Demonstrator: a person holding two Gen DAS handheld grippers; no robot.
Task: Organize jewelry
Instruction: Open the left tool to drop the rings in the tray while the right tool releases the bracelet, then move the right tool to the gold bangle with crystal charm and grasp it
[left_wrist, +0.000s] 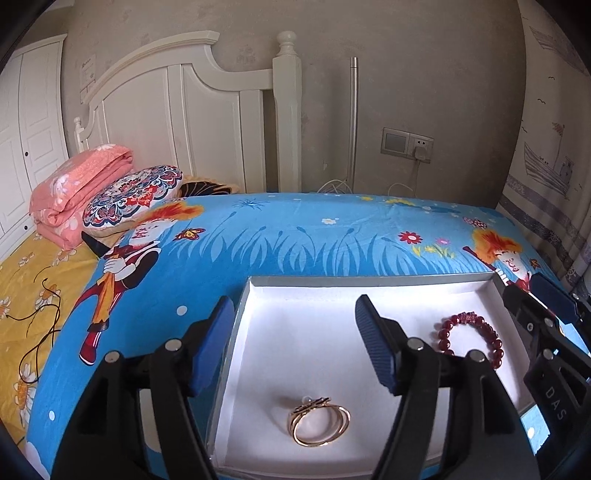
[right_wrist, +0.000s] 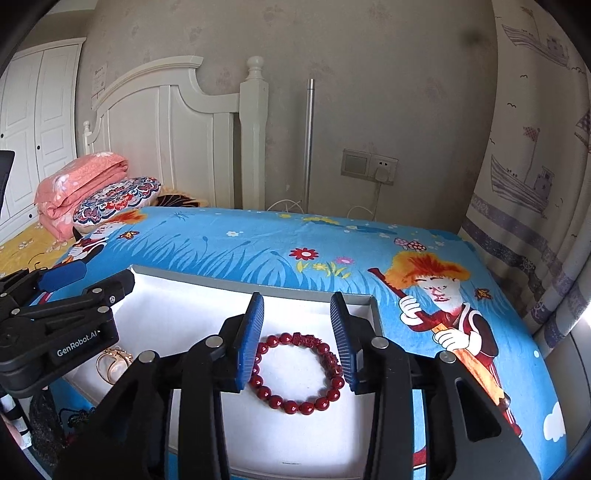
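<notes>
1. Two pieces of jewelry lie loose in the white tray on the blue cartoon bedsheet: a gold ring and a red bead bracelet.
2. Left tongs stand wide apart with nothing between the pads. The ring sits below and just ahead of the gap, touching neither pad.
3. Right tongs are partly apart and empty. The bracelet lies flat on the tray floor between and just ahead of the two blue pads, and it looks free of both.
4. Both pieces appear to be freshly set down, so the step in hand seems to be letting go and backing off.
5. To do it well, lift each pair of tongs straight back and up along its own line, so no pad drags the beads or flicks the ring over the tray wall.
6. Both tongs slope downward over the tray's near edge, side by side, left over the tray's left half and right over its right half, well apart from each other.
</notes>
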